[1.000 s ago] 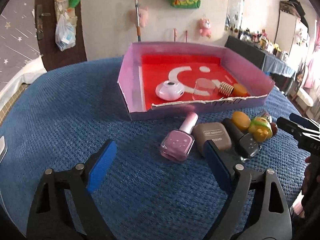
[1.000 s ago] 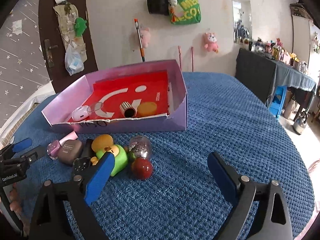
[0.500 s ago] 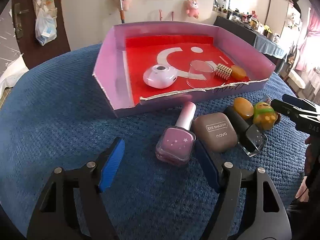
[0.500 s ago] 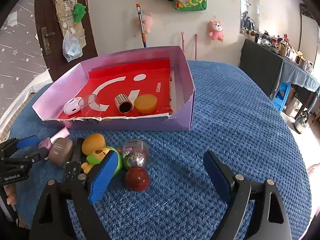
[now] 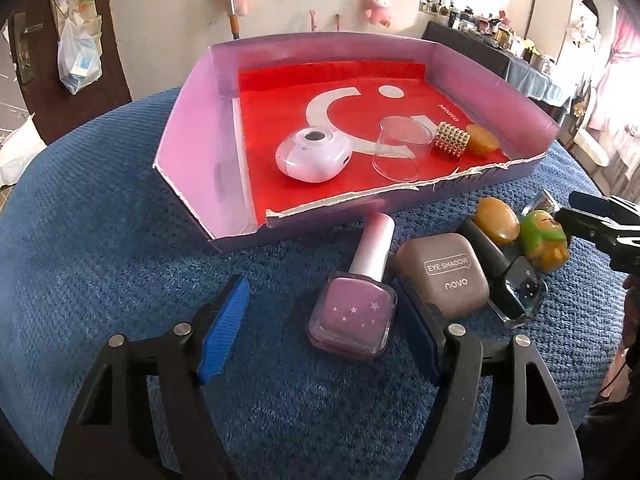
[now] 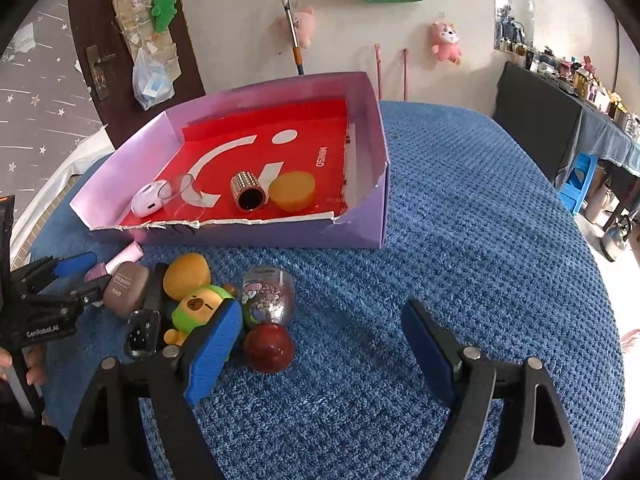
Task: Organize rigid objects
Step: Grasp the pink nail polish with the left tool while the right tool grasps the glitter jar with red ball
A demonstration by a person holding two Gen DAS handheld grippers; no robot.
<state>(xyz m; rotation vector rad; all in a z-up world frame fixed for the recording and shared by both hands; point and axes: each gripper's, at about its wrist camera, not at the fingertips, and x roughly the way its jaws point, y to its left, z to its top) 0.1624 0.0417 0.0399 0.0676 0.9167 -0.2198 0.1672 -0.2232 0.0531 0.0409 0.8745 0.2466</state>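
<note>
The left gripper (image 5: 320, 344), fingers spread around the pink nail polish bottle (image 5: 354, 316) at six o'clock from the box (image 5: 192, 152), should close squarely on its flat sides without nudging the eye shadow case (image 5: 444, 276) beside it.

Square pink glass nail-polish bottle (image 5: 354, 312) lies between the open left gripper (image 5: 320, 340); taupe eyeshadow case (image 5: 444, 272) just beside it.
</note>
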